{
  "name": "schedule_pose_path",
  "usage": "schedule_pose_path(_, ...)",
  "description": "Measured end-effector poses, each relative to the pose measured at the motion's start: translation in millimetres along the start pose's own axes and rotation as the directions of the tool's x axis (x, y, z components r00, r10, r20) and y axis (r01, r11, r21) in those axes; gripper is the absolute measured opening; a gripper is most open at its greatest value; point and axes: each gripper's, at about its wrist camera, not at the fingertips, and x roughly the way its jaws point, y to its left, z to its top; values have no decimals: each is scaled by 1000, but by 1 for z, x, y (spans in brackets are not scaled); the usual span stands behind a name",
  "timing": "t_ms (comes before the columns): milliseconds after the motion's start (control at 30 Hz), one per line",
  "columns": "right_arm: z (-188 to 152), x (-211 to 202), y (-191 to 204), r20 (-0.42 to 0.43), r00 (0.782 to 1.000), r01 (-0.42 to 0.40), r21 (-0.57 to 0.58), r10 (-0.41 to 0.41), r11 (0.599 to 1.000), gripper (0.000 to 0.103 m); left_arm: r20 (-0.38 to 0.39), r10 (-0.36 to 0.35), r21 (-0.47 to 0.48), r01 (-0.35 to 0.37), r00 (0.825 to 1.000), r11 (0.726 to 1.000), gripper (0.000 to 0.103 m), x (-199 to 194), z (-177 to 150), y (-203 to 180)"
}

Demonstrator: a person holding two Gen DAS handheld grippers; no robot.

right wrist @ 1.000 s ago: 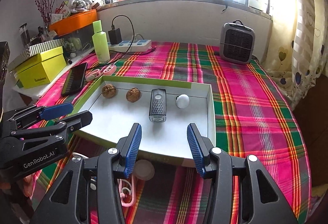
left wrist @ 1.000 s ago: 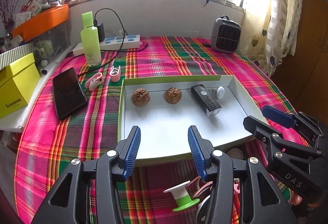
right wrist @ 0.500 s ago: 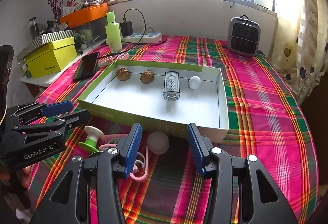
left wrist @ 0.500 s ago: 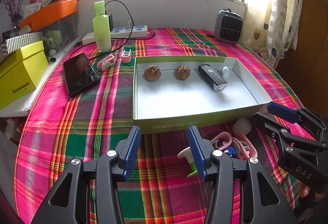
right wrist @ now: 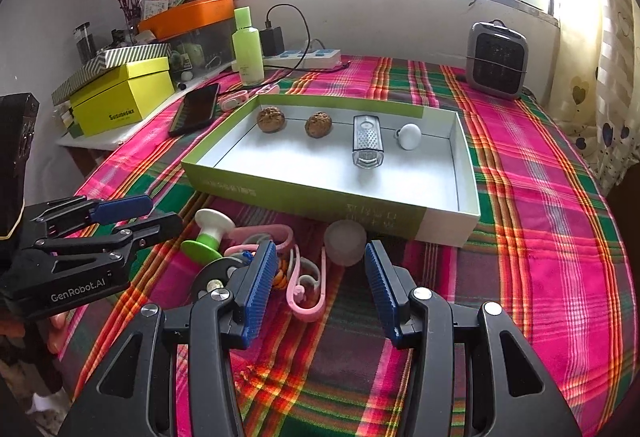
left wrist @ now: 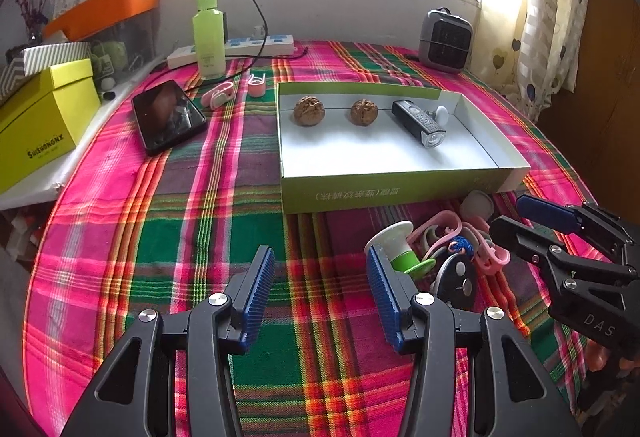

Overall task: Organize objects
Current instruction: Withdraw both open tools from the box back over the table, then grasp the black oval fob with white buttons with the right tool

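In the left wrist view, the left gripper (left wrist: 320, 291) is held open and empty over the plaid cloth (left wrist: 168, 237). A spool (left wrist: 394, 247) and pink clips (left wrist: 468, 237) lie beside it, in front of the tray (left wrist: 384, 193), where two walnuts (left wrist: 309, 110) and a torch (left wrist: 418, 123) are seen.

In the right wrist view, the right gripper (right wrist: 318, 277) is likewise open and empty, with a frosted cap (right wrist: 345, 241) just beyond its fingertips, near the tray (right wrist: 300, 193).

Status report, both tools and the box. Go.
Left tool open, empty. Right tool open, empty. Box holds two walnuts, a light, a white knob. Loose pile waits before it; nothing blocking.
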Motion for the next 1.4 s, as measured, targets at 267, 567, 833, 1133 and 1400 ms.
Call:
schedule_pose_path(267, -7, 1, 16, -18, 999, -49, -26, 48, 998, 47, -17, -14, -9, 14, 1000, 1000, 47, 1, -9, 4)
schedule_pose_path(567, -14, 3, 40, -39, 996, -86, -79, 83, 993, 47, -25, -4, -36, 3, 1000, 999, 47, 2, -12, 12)
schedule_pose_path(833, -16, 9, 49, -60, 993, -104, -86, 99, 991, 47, -30, -5, -44, 4, 1000, 999, 47, 3, -13, 14)
schedule_pose_path(1133, -15, 18, 57, -91, 994, -76, -105, 67, 991, 47, -31, -7, -45, 6, 999, 999, 47, 3, -13, 15)
schedule_pose_path(1400, -17, 21, 52, -114, 992, -61, -93, 50, 994, 47, -32, -24, -50, 22, 999, 998, 47, 2, -14, 14)
